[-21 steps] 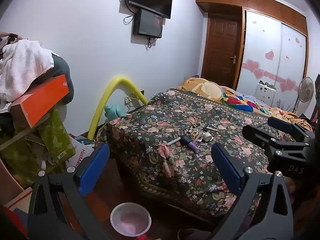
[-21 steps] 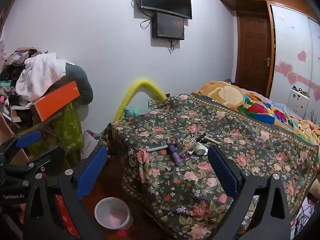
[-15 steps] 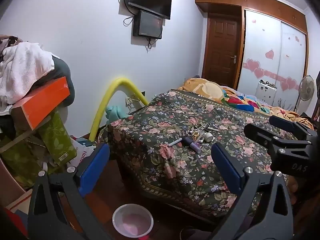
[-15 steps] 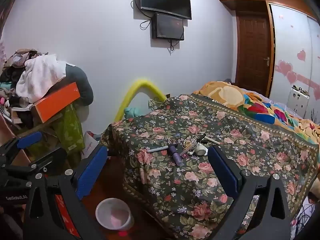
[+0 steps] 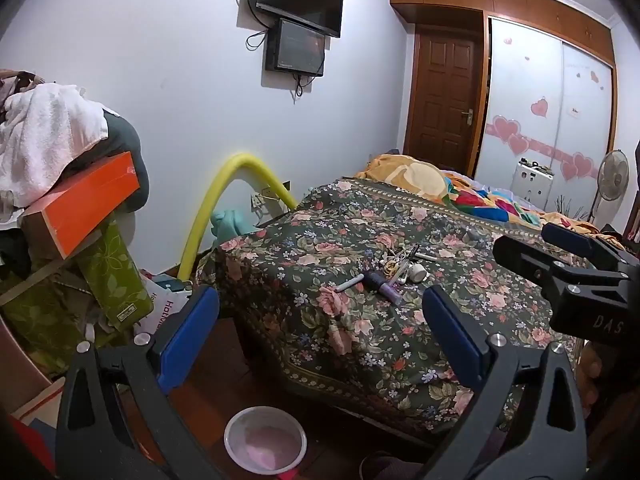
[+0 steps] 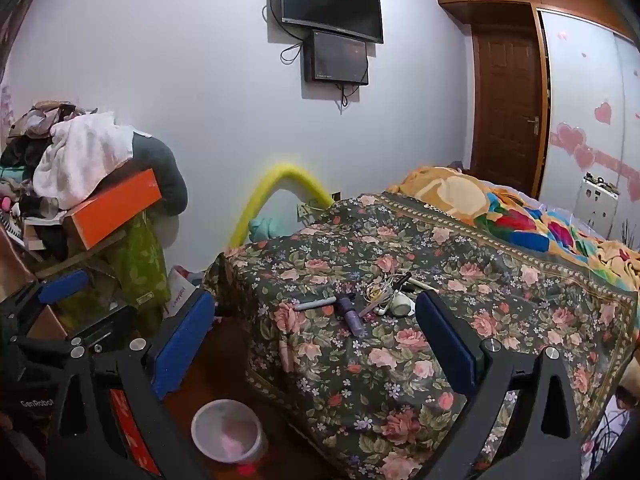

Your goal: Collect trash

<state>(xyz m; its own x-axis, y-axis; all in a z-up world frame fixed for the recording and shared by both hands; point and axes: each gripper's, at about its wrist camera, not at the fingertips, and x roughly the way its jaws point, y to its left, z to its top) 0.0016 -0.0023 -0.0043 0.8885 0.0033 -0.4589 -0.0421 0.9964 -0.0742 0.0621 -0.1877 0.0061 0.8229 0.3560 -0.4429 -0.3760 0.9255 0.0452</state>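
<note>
A small heap of items lies on the floral bedspread (image 5: 340, 320): a grey marker (image 5: 349, 283), a purple tube (image 5: 384, 286), tangled earphones (image 5: 396, 266) and a white round thing (image 5: 418, 273). The heap also shows in the right wrist view, with the marker (image 6: 316, 303) and the tube (image 6: 352, 314). A white bin with a pink liner (image 5: 265, 444) stands on the floor by the bed, also in the right wrist view (image 6: 228, 432). My left gripper (image 5: 320, 332) is open and empty, short of the heap. My right gripper (image 6: 312, 332) is open and empty too.
A cluttered stack with an orange box (image 5: 88, 204), towels and green bags stands at the left. A yellow foam tube (image 5: 224, 196) arches against the wall. A colourful blanket (image 5: 460, 192) covers the far bed. A door and wardrobe stand behind.
Both grippers have drifted slightly; the view has barely shifted. Nothing was taken hold of or let go.
</note>
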